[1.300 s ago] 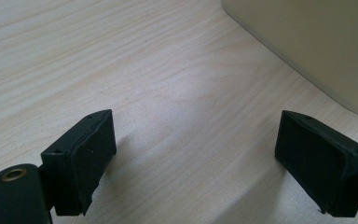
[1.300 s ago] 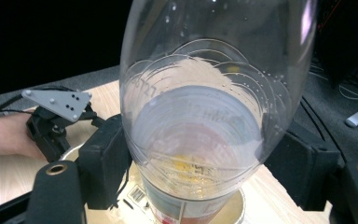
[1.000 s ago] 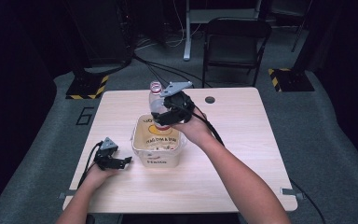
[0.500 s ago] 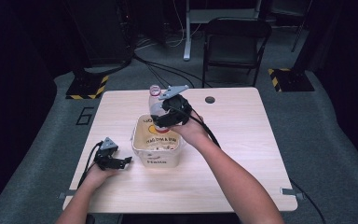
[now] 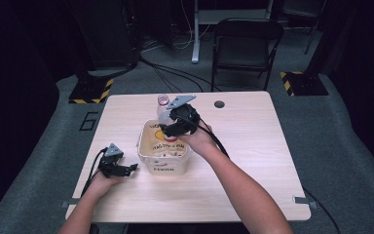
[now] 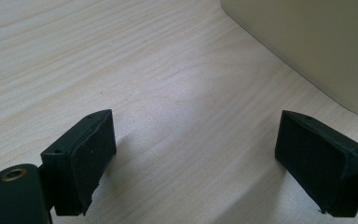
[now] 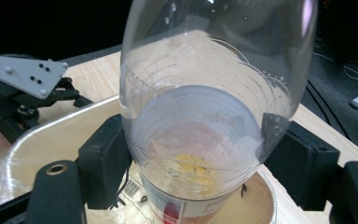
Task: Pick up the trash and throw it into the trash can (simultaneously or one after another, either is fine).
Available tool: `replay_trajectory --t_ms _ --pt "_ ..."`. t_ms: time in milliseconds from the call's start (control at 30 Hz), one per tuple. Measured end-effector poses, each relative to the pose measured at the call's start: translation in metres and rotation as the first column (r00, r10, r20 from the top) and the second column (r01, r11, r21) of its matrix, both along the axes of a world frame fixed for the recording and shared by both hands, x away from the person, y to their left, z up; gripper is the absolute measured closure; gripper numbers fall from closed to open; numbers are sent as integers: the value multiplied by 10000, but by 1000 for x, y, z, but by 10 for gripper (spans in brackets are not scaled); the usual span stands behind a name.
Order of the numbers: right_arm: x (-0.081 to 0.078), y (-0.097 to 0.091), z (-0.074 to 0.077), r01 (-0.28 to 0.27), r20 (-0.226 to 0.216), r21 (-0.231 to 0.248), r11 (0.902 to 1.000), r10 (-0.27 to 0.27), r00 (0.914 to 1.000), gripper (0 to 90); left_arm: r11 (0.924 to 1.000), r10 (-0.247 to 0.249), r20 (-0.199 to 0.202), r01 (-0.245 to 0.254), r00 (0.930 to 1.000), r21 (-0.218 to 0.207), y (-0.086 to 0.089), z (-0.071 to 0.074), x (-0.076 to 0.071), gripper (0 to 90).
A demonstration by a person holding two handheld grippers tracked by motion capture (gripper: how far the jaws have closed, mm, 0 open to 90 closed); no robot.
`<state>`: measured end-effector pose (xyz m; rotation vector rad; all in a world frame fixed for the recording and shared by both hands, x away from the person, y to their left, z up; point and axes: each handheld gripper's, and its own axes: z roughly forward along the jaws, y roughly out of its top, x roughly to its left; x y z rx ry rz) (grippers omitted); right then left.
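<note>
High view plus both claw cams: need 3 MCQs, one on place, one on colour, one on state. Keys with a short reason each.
1. Where does the left claw sit?
A. On the table, left of the tub
B. Inside the tub
C. On the chair

2. What colour is the bottle cap?
A. Blue
B. Red
C. Green

3. What is the state of the right claw?
A. Open over bare table
B. Shut with nothing between its jaws
C. Shut on the clear bottle

Answers:
1 A: the high view shows it resting on the wood beside the cream tub, and its own view shows the tub wall just ahead.
2 B: the cap at the bottle's top shows red in the high view.
3 C: in the right claw view both pads press the bottle's sides, above the tub.
</note>
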<state>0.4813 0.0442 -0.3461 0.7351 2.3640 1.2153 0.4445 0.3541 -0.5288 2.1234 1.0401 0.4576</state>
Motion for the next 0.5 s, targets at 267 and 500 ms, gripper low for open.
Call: replay_trajectory --t_ms 267,500 --pt "3 1 -12 54 7 -116 9999 -54 10000 255 10000 2 -2 -2 10000 2 0 0 0 121" --pt "4 2 -22 165 -98 -178 9997 -167 9998 255 10000 2 -1 -2 10000 -2 0 0 0 121"
